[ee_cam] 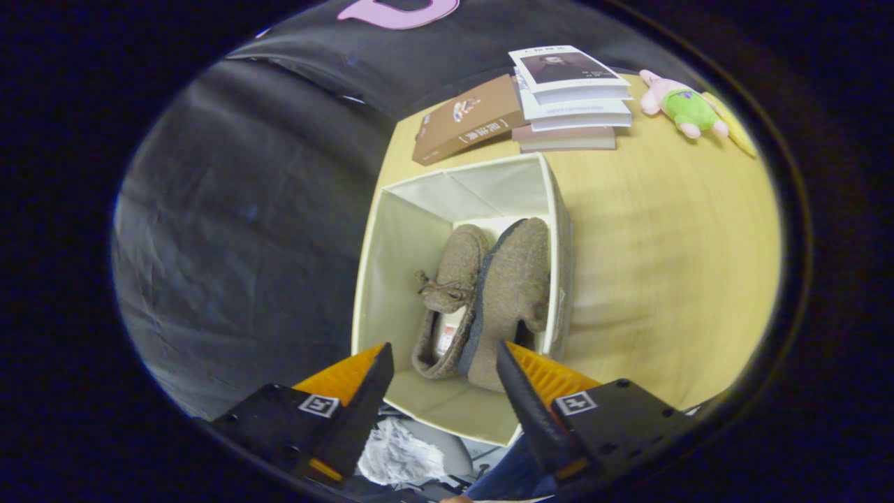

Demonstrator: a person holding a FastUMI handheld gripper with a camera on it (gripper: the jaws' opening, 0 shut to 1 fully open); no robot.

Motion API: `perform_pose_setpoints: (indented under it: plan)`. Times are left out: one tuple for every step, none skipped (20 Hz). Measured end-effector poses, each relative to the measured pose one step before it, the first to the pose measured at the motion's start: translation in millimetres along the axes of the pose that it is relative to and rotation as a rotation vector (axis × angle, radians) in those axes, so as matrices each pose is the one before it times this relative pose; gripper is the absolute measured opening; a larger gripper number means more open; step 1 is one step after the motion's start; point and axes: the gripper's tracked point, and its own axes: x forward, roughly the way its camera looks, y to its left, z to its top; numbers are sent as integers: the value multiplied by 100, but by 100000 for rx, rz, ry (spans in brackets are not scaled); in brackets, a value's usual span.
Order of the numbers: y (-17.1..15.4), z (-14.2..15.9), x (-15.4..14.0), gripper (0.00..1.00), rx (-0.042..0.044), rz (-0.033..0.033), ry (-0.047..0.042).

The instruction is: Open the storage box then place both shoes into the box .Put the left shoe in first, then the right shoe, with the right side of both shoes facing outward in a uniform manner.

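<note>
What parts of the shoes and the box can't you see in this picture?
- Right-hand shoe: its heel end is hidden behind a fingertip of the open hand-held gripper.
- Left-hand shoe: its far side is covered by the other shoe.
- Storage box: its near rim is partly covered by the fingers.
- Book: cover print too small to read.

Open cream fabric storage box (pixel 405 230) on a pale wooden table (pixel 663 279), holding two brown felt shoes (pixel 482 300) side by side. The gripper (pixel 443 363) hangs above the box's near rim, fingers apart, gripping nothing. Stacked books (pixel 569 98) and a pink plush toy (pixel 681 105) lie beyond the box.
</note>
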Motion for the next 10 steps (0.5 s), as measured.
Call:
perform_pose_setpoints:
  plan:
    - [-57, -161, -311, 89, -1581, 348, -678]
    - [-259, -91, -298, 100, -1086, -63, -486]
    - [-296, -13, -418, 100, -1003, 229, -1140]
    - [-96, 155, -617, 100, -1016, 809, -1768]
    - [-90, 277, -721, 100, -925, 1112, -2673]
    - [-133, 314, -732, 100, -767, 1173, -2711]
    - [-400, 224, -872, 100, -614, 665, -2858]
    - [-717, 791, -981, 100, -719, 196, -3587]
    - [-648, 419, -1100, 100, -835, -494, -3748]
    - [-561, 474, -975, 100, -956, -34, -3653]
